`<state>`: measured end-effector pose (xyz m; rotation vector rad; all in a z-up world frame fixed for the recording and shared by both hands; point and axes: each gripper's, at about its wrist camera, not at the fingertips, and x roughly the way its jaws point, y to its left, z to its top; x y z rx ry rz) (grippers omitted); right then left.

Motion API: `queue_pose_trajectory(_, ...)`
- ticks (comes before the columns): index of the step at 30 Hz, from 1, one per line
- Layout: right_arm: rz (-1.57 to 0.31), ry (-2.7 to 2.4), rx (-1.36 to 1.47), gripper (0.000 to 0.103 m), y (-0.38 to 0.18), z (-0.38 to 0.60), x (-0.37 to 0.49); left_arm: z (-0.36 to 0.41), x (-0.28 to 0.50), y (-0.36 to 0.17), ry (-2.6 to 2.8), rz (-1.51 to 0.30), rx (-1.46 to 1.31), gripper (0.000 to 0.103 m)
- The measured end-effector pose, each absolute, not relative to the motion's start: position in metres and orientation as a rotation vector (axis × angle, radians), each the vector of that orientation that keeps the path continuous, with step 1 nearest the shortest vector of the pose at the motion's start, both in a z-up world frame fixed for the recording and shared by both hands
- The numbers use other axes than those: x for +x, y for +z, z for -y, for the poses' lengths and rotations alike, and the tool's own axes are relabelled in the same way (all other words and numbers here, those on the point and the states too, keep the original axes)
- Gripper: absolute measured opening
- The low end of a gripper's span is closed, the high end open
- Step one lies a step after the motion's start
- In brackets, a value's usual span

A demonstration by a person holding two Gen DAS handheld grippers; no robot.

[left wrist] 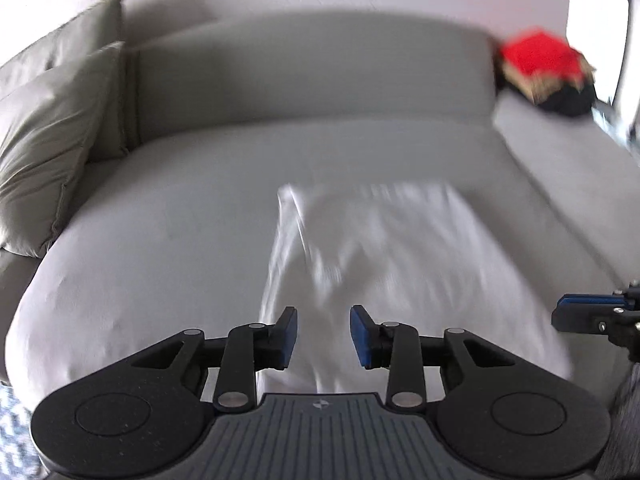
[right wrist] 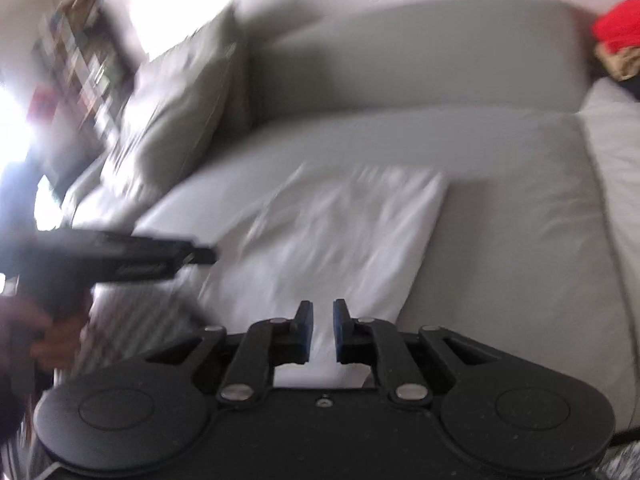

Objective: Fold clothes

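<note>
Both tongs (left wrist: 324,336) (right wrist: 320,330) hover empty over folded white cloth (left wrist: 400,264).

White garment (left wrist: 384,256) flat on sofa (left wrist: 160,208)

Each gripper is built of matte black plastic: two broad rounded lobes with a shallow circle moulded into each, joined by flat linkage bars pinned with round silver rivets. The left gripper (left wrist: 323,338) has short black fingers faced with blue pads (left wrist: 362,340) and a grey ribbed centre plate bearing a small round emblem. The right gripper (right wrist: 321,332) has the same blue-lined fingers, a plain black centre with one small screw. A blurred hand (right wrist: 28,332) grips a black handle.
</note>
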<state>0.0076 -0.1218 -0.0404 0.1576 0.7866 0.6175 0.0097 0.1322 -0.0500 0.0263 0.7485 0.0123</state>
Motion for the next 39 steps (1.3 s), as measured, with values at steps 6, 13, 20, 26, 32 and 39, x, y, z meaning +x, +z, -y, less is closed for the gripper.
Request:
queue_pose_trajectory(6,-0.804,0.504,0.409,0.009,-0.054,0.124,0.071,-0.108,0.067,-0.056,-0.074,-0.739,0.05,0.033)
queue_pose_trajectory(13,-0.947,0.558,0.587,0.01,-0.104,0.106,0.123,-0.12,0.118,-0.097,-0.016,-0.849,-0.02,0.03)
queue_pose_trajectory(20,-0.819,0.263,0.747,0.005,-0.13,0.154,0.137,-0.168,0.115,-0.098,0.27,-0.815,-0.16,0.019)
queue_pose_trajectory(26,-0.802,0.245,0.836,0.006,-0.12,0.17,0.144,-0.154,0.117,-0.072,0.149,-0.68,-0.158,0.02)
queue_pose_trajectory(32,-0.803,0.417,0.88,0.006,-0.112,0.148,0.156,-0.112,0.143,-0.068,-0.108,-0.711,-0.081,0.024)
queue_pose_trajectory(39,-0.97,0.485,0.844,0.0,-0.15,0.107,0.182,-0.13,0.19,-0.112,-0.066,-0.817,-0.136,0.027)
